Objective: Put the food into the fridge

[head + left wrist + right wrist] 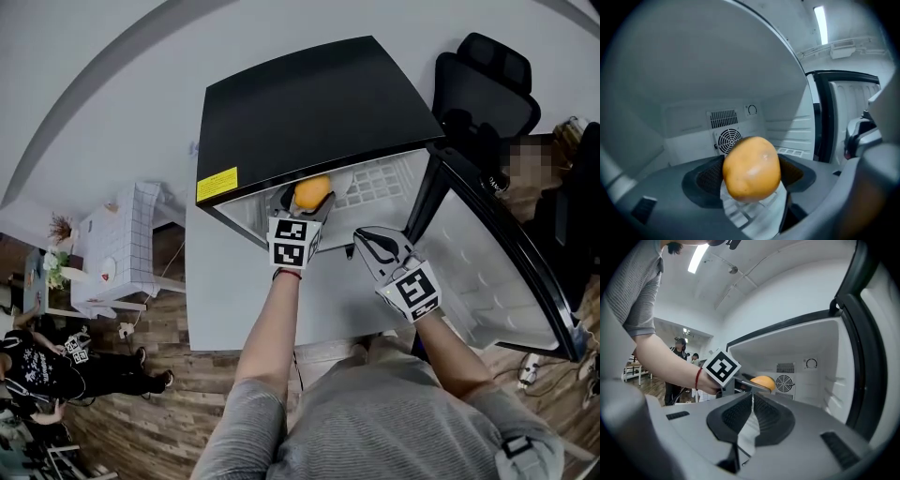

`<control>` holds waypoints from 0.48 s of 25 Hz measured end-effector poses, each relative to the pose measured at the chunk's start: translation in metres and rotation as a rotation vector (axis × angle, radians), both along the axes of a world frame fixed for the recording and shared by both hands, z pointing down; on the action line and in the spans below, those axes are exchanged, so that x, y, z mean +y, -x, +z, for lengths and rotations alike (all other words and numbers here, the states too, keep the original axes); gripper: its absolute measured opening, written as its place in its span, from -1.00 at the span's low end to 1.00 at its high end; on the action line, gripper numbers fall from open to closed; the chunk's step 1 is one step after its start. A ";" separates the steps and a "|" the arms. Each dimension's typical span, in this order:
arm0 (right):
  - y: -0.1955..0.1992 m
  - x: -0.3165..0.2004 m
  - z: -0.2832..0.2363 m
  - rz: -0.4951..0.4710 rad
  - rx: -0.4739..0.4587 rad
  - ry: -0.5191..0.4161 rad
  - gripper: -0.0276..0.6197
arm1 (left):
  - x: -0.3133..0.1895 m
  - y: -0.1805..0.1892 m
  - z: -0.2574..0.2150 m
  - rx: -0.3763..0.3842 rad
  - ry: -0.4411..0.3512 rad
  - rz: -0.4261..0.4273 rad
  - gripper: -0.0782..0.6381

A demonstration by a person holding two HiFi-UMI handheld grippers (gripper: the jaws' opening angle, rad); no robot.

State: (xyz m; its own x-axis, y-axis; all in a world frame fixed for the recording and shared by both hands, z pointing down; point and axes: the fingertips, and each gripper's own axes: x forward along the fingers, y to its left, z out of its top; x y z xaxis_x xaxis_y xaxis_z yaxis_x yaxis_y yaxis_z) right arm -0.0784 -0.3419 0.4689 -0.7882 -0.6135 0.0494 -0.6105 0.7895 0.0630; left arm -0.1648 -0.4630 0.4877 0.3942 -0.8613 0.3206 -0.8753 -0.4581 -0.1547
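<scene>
A small black fridge (309,103) stands open, its door (497,272) swung out to the right. My left gripper (307,202) is shut on an orange round fruit (312,192) and holds it just inside the fridge's opening. In the left gripper view the fruit (751,167) sits between the dark pads, with the fridge's white back wall and round fan grille (729,139) behind it. My right gripper (373,246) hangs in front of the opening, shut with nothing in it (751,401). From the right gripper view the fruit (763,382) shows inside the fridge.
A wire shelf (380,183) lies in the white fridge interior. A black office chair (483,80) stands behind the door. A small white table (117,248) stands at the left, and people (42,370) stand on the wood floor nearby.
</scene>
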 end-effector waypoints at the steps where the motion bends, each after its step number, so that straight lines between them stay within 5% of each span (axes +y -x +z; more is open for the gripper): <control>1: 0.001 -0.001 0.001 -0.003 -0.004 0.000 -0.87 | -0.006 0.000 0.003 -0.005 0.009 -0.006 0.22; 12: 0.004 -0.013 0.007 -0.019 0.019 0.016 -0.87 | -0.044 -0.003 0.030 -0.075 0.081 -0.028 0.22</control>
